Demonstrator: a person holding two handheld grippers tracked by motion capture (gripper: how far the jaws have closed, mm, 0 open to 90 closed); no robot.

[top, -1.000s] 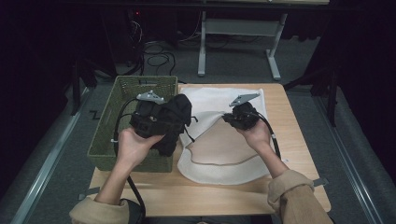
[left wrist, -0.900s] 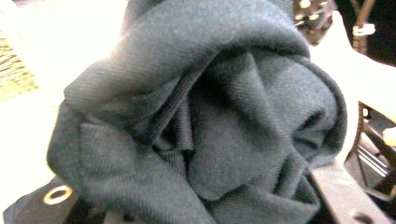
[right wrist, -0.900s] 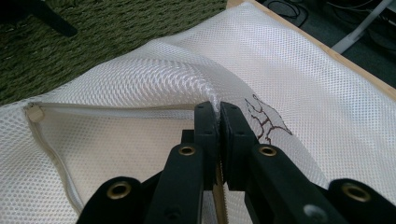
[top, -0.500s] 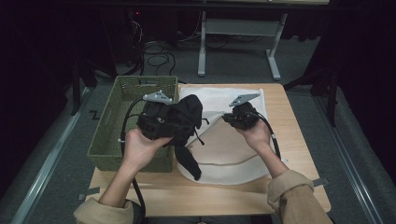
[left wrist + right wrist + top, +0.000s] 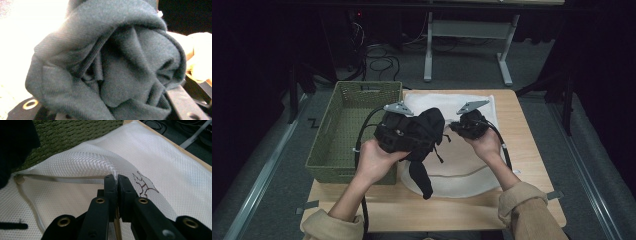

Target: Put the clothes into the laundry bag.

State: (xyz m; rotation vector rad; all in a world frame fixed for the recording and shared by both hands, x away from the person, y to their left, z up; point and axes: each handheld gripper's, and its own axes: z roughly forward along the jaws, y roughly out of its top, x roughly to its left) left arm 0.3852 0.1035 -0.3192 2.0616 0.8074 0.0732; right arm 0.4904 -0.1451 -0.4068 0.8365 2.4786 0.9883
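The mesh bag (image 5: pixel 160 170) is pinched by its upper layer in the shut right gripper (image 5: pixel 117 180) so its mouth gapes for the dark garment (image 5: pixel 107 72) bunched in the left gripper (image 5: pixel 404 131), just beside it.

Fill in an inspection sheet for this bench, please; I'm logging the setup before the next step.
Surface: wooden table, bare along its right and near edges.
Job's things: dark garment bunched in the left gripper, one end hanging over the white mesh laundry bag; the bag lies flat with its zip edge lifted.
Clutter: green woven basket at the table's left, nothing seen inside.
Grippers: left gripper shut on the garment; right gripper shut on a fold of the mesh bag.
Cables: a black cable trails along the right forearm.
Surroundings: grey floor, table legs and loose wires behind.
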